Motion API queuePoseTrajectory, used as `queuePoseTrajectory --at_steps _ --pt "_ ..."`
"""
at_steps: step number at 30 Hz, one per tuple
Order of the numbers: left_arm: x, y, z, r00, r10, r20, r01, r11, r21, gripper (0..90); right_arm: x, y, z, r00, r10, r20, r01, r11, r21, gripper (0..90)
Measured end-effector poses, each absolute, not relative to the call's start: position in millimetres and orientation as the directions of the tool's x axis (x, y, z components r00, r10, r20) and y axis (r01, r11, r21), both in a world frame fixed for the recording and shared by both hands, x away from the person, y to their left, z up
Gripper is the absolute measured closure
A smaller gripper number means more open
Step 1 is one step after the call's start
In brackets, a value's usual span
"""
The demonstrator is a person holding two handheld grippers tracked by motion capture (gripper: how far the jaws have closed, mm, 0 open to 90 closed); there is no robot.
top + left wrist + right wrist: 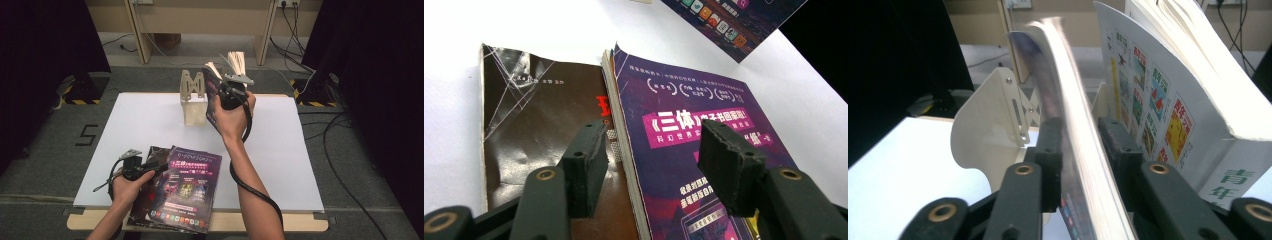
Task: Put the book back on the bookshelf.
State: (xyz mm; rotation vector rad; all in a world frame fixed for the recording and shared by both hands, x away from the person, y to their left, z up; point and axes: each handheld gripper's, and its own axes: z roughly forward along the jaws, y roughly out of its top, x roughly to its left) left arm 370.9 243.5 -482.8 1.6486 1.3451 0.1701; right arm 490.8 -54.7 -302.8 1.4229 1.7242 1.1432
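Black right gripper (1075, 145) jaws clamp a magazine (1068, 100) edge; left gripper (651, 155) jaws gape.

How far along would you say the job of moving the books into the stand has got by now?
Done: one white book already stands in the bookstand. In hand: the right gripper is shut on a purple magazine, held upright at the stand. Left: a purple book and a brown book lie flat near the table's front edge, with the left gripper open over them.

a lab-like recording bay: black curtains (45, 35), grey carpet (45, 145), hazard-taped stand bases (82, 100), floor cables (345, 150).
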Motion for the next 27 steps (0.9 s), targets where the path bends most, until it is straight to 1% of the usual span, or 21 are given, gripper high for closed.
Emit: queuePoseTrajectory --at_steps 2,4,6,9,14,17,27 --pt "370.8 243.2 -483.0 0.38 0.814 -0.439 0.678 0.078 0.731 44.2 491.4 -52.2 -301.7 -0.233 0.971 0.046 0.443 0.064 0.894 80.3" --pt "370.7 243.4 -482.9 0.381 0.814 -0.439 0.678 0.077 0.731 44.2 491.8 -50.3 -300.4 -0.228 0.973 0.029 0.448 0.079 0.891 82.5" --pt "370.8 243.8 -482.6 0.382 0.814 -0.438 0.677 0.076 0.732 44.2 493.2 -51.0 -299.5 -0.226 0.974 0.031 0.447 0.075 0.892 82.9" --pt "371.5 243.7 -483.2 0.381 0.812 -0.441 0.678 0.078 0.731 44.2 495.3 -52.8 -297.6 -0.224 0.972 0.071 0.451 0.038 0.892 83.1" --pt "372.1 243.8 -484.3 0.378 0.814 -0.442 0.682 0.078 0.727 44.1 496.2 -49.2 -296.5 -0.228 0.97 0.079 0.439 0.03 0.898 83.1" --pt "371.6 245.0 -483.1 0.377 0.814 -0.442 0.68 0.081 0.729 44.2 500.2 -45.5 -294.8 -0.216 0.971 0.101 0.425 0.0 0.905 83.1" --pt "372.0 246.0 -483.0 0.376 0.814 -0.442 0.679 0.083 0.73 44.2 516.3 -43.2 -287.5 -0.177 0.98 0.095 0.389 -0.019 0.921 83.2"
